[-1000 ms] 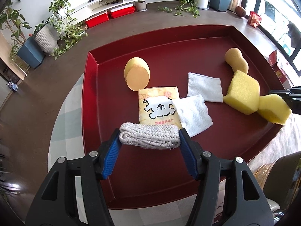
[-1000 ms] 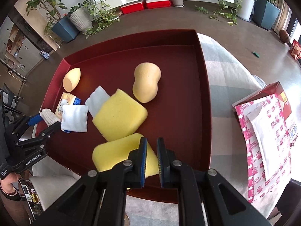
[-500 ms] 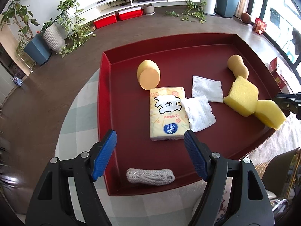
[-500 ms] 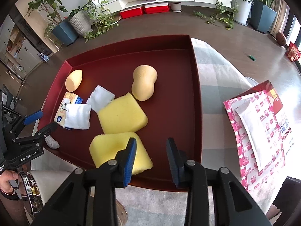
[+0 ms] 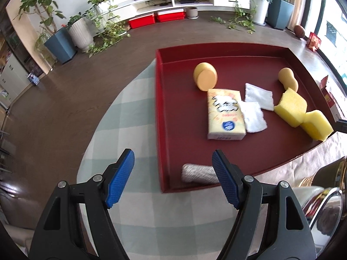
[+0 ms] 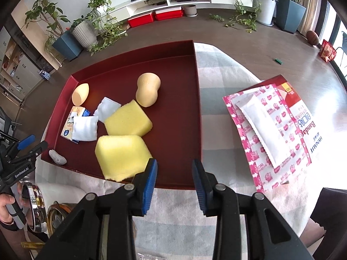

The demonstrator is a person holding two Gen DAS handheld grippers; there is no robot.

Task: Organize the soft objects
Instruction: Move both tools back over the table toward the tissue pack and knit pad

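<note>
Soft items gathered in the red tray (image 5: 159, 117); both my grippers empty.

My left gripper (image 5: 173, 177) and right gripper (image 6: 174, 181) stand with jaws apart, holding nothing. The grey woven roll (image 5: 198, 173) lies in the tray's near corner; two yellow sponges (image 6: 128, 120), two white cloths (image 6: 84, 129), a tissue pack (image 5: 224, 114) and two tan puffs (image 6: 148, 93) sit loosely clustered. Sorting appears largely done, though tidier grouping may remain.
</note>
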